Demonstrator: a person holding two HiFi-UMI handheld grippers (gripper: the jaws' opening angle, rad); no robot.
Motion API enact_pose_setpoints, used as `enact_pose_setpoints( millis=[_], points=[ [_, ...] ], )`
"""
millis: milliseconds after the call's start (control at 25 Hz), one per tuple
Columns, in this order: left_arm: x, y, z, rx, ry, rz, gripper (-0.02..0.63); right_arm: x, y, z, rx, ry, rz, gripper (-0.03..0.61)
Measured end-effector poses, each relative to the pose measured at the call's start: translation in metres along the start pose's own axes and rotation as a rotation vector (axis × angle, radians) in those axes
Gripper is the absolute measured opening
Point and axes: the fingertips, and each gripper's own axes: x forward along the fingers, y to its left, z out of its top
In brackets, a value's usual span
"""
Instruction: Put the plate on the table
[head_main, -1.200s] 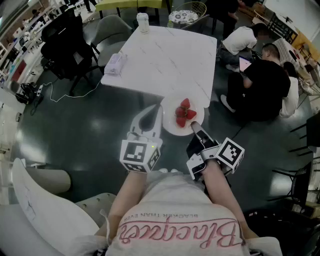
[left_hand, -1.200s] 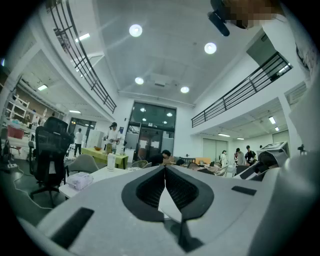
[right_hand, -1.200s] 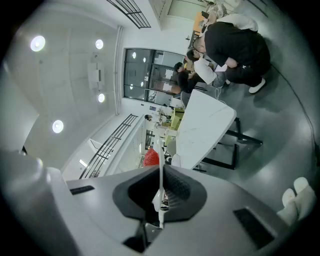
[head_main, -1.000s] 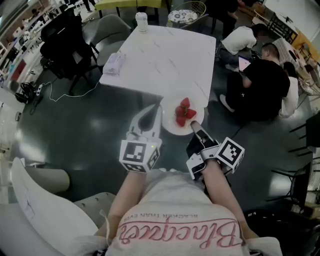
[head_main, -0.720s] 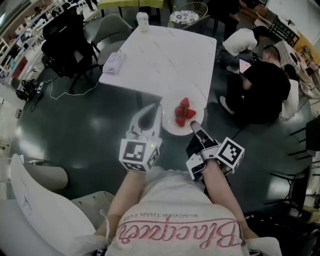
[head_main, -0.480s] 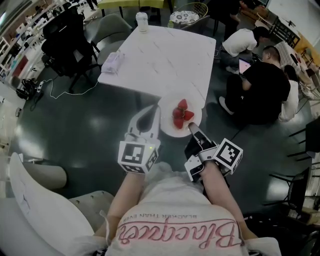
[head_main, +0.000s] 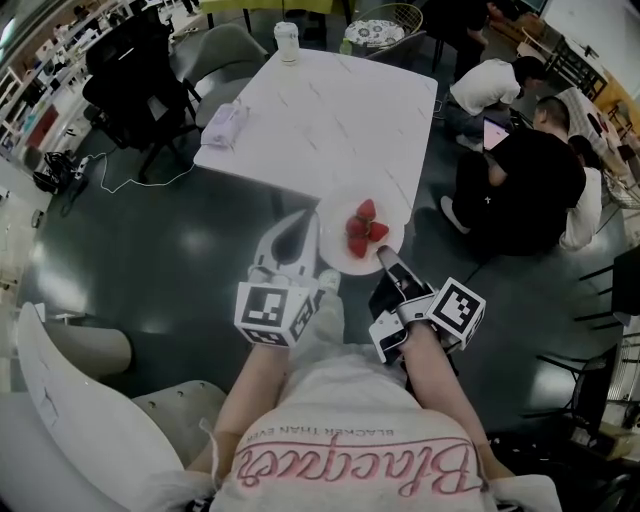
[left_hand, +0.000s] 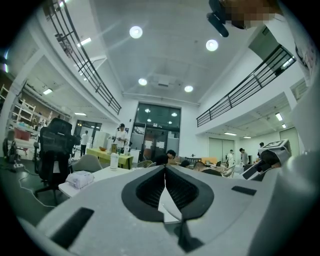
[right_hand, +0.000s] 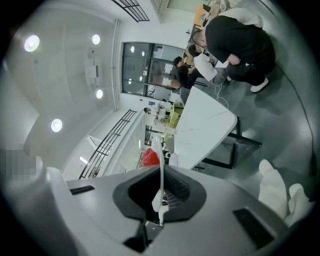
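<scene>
At the table's (head_main: 320, 110) near edge, the plate (head_main: 343, 257) with strawberries (head_main: 363, 227) hangs in the air, not yet set down. Left gripper (head_main: 308, 222) and right gripper (head_main: 384, 256) each pinch its rim. Remaining, I'd say: carry over the tabletop, lower, release.

Counts: one round white plate (head_main: 338, 250); four red strawberries (head_main: 364, 228); one square white marble-topped table (head_main: 320, 120); one white cylindrical cup (head_main: 287, 42); one pale folded cloth (head_main: 225, 125); two grey grippers, left gripper (head_main: 305, 218) and right gripper (head_main: 383, 256).
</scene>
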Motion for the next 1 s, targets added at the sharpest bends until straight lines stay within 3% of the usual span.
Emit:
enact_pose_setpoints(
  millis=[400,720,1000],
  points=[
    [0.082,0.033,-0.008,0.012,0.026,-0.026,0.006,0.061,-0.015,0.053,0.011,-0.038,-0.041,0.009],
    [0.175,0.074,-0.01,0.047,0.064,-0.073,0.006,0.144,-0.01,0.107,0.043,-0.057,-0.024,0.009],
    [0.245,0.119,-0.012,0.041,0.095,-0.088,0.006,0.217,-0.013,0.149,0.04,-0.048,-0.08,0.009]
  ],
)
